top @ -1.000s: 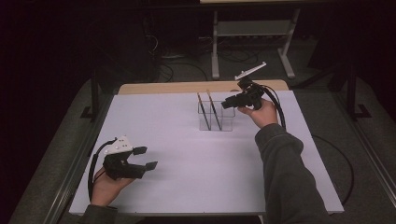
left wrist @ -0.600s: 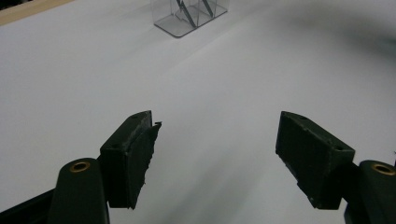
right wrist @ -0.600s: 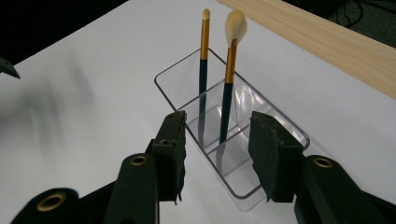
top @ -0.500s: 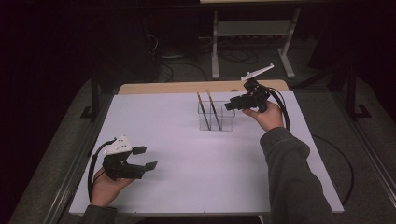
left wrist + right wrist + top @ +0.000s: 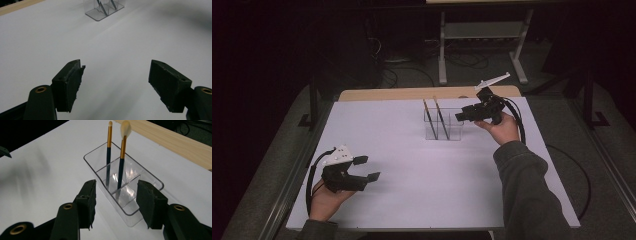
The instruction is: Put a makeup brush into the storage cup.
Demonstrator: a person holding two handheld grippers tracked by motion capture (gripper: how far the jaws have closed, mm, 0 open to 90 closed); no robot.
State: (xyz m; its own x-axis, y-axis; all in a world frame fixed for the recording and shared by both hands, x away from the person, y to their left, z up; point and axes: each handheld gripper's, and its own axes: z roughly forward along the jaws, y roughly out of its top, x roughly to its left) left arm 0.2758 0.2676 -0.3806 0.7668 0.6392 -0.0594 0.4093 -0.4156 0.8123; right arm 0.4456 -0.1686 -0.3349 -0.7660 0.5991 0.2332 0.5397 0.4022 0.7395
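Clear plastic organizer (image 5: 125,192) is holding two gold-banded brushes (image 5: 121,160); right gripper (image 5: 460,117) fingers have just been opening, empty; left gripper (image 5: 367,169) is gaping, empty.

In the high view, a white rectangular table top (image 5: 412,165) takes up the middle and lower frame, with a light wooden strip (image 5: 412,93) along its far edge. A clear plastic three-compartment organiser (image 5: 443,126) stands on the table top, above centre and slightly right. Two dark-handled makeup brushes with gold ferrules (image 5: 435,117) stand inside it, side by side and leaning, bristles up. In the right gripper view each brush (image 5: 121,162) sits in its own compartment, the nearest compartment holding none. The black two-jaw right gripper (image 5: 468,113) hangs just right of the organiser, above the table. The black two-jaw left gripper (image 5: 367,169) sits at lower left, well apart from the organiser.
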